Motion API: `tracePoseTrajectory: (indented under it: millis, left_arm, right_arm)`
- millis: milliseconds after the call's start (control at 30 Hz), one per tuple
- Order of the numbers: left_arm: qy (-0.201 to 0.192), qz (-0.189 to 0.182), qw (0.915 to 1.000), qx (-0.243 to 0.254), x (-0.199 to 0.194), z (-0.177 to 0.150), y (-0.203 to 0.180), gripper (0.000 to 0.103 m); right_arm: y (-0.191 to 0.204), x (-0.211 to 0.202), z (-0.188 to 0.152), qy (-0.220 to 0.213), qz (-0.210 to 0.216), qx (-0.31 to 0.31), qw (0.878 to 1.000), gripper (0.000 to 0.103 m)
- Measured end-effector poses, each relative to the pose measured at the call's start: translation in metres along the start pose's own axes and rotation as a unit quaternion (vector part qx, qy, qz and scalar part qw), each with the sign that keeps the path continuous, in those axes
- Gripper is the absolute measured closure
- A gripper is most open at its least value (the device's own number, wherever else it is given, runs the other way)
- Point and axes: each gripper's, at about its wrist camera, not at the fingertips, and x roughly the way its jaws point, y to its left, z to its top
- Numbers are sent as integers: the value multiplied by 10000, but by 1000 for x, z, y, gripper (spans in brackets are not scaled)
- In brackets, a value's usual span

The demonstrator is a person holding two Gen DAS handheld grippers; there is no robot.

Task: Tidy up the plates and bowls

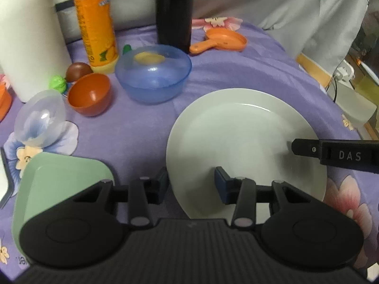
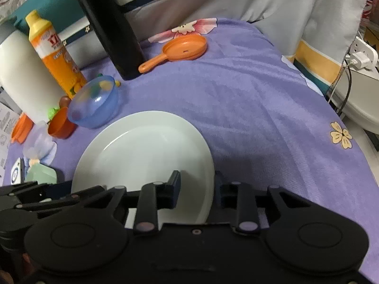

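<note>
White plate (image 1: 236,130): glazed ceramic by the look, so probably stiff, fairly heavy, slick and breakable. Best taken at opposite rims and kept level.

Left gripper (image 1: 193,183) partly closed astride the plate's left rim, one finger outside on the purple cloth (image 1: 142,130), the other over the plate's face. Firm pinch or not, impossible to tell.

Right gripper (image 2: 197,187) likewise narrowed astride the right rim, grip just as unclear.

Plate lying flat on the cloth, with a green dish (image 1: 59,177) near its left, and an orange bowl (image 1: 90,94) and blue bowl (image 1: 154,75) beyond.
</note>
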Motion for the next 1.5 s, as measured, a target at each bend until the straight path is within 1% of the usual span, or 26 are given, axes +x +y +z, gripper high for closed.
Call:
tracePoseTrajectory:
  millis: [200, 367, 567, 667, 867, 1033, 1133, 1233, 1400, 1433, 1467, 1500]
  left_arm:
    - [-209, 120, 9997, -42, -41, 1, 5, 62]
    - [-318, 302, 9988, -209, -80, -12, 28, 62]
    - [-381, 612, 9963, -462, -130, -54, 71, 62]
    - [-392, 829, 9938, -635, -152, -81, 96, 62]
    - [-320, 1196, 9873, -997, -184, -132, 147, 62]
    - [-249, 1376, 9817, -1290, -195, -170, 188, 62]
    - [-184, 1374, 9799, -1435, -195, -187, 207, 62]
    - [-127, 1301, 9801, -1496, -187, -197, 220, 62]
    - [-8, 1207, 9804, -1558, -168, -205, 229, 62]
    - [16, 1179, 9805, -1572, -165, -205, 228, 61]
    - [44, 1147, 9806, -1590, -162, -206, 230, 60]
    - [75, 1126, 9805, -1611, -159, -207, 230, 56]
  right_arm:
    - [14, -31, 2, -137, 72, -105, 9998, 74]
    - [43, -59, -9, -124, 286, -256, 9992, 74]
    - [95, -83, -38, 41, 624, -615, 9961, 74]
    - [130, -87, -59, 221, 810, -802, 9932, 74]
    - [207, -87, -109, 659, 1117, -1274, 9833, 74]
    - [261, -80, -139, 968, 1222, -1633, 9742, 74]
    - [286, -74, -157, 1097, 1184, -1846, 9695, 74]
    - [297, -67, -166, 1211, 1110, -1955, 9669, 74]
    - [312, -53, -173, 1301, 948, -2047, 9655, 73]
    - [315, -50, -174, 1322, 934, -2059, 9651, 72]
    - [316, -49, -174, 1337, 919, -2064, 9649, 71]
    - [317, -43, -172, 1359, 912, -2063, 9647, 71]
